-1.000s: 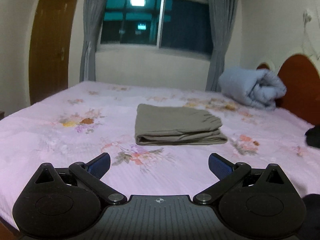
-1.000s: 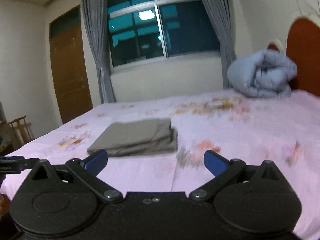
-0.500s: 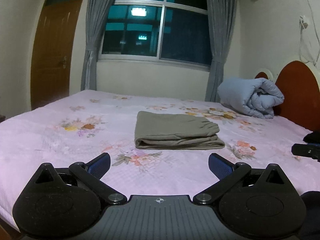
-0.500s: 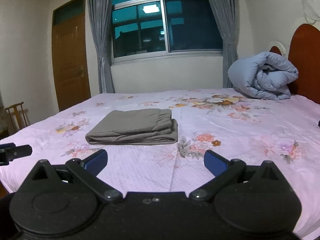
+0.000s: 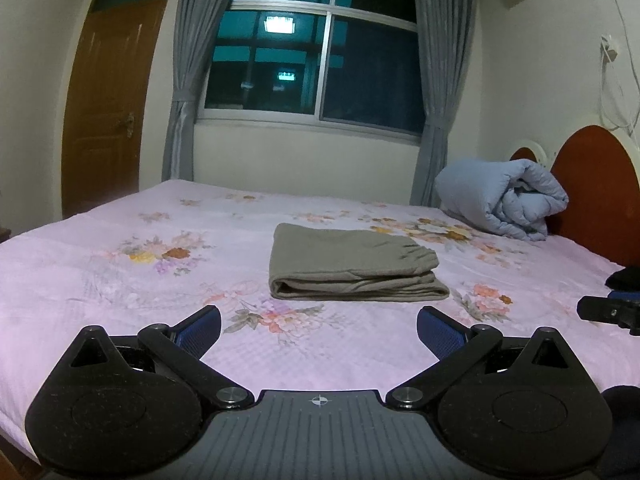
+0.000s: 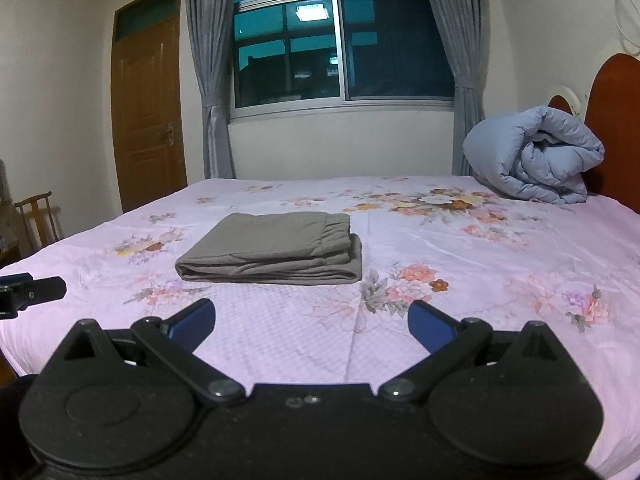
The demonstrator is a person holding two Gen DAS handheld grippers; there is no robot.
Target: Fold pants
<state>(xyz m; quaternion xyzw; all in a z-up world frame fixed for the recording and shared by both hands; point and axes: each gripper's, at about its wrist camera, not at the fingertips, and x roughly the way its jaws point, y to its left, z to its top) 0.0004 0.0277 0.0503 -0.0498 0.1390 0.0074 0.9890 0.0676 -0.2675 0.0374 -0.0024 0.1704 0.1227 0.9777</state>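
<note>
We hold the left gripper (image 5: 319,330) with its blue-padded fingers spread wide and nothing between them; it hangs above the near edge of the bed (image 5: 80,280), apart from the cloth. The right gripper (image 6: 311,324) is likewise spread wide with nothing between its fingers, over the same pink floral sheet.

The pants (image 5: 352,264) lie ahead of both of us, already folded into a flat, layered, grey-brown rectangle on the sheet. From the left gripper they sit just right of straight ahead, beyond our fingertips, with the rounded fold towards us and the gathered waistband on the right side of the stack. From the right gripper the pants (image 6: 276,254) lie ahead and to the left, well clear of the fingers, the waistband again on the right end and the lower layers sticking out slightly past the top one.

Further ahead and to the right of both grippers, a rolled blue-grey quilt (image 5: 504,204) rests against the red-brown headboard (image 5: 592,192). Beyond the bed stands a window (image 5: 316,52) with grey curtains (image 5: 188,72) drawn to its sides, and a wooden door (image 5: 108,96) is off to the left. A wooden chair (image 6: 38,216) shows at the far left of the right gripper's view. There are no containers in either view; the folded pants simply lie on the bed.

At the right edge of the left view we see part of the other gripper, and likewise at the left edge of the right view.
</note>
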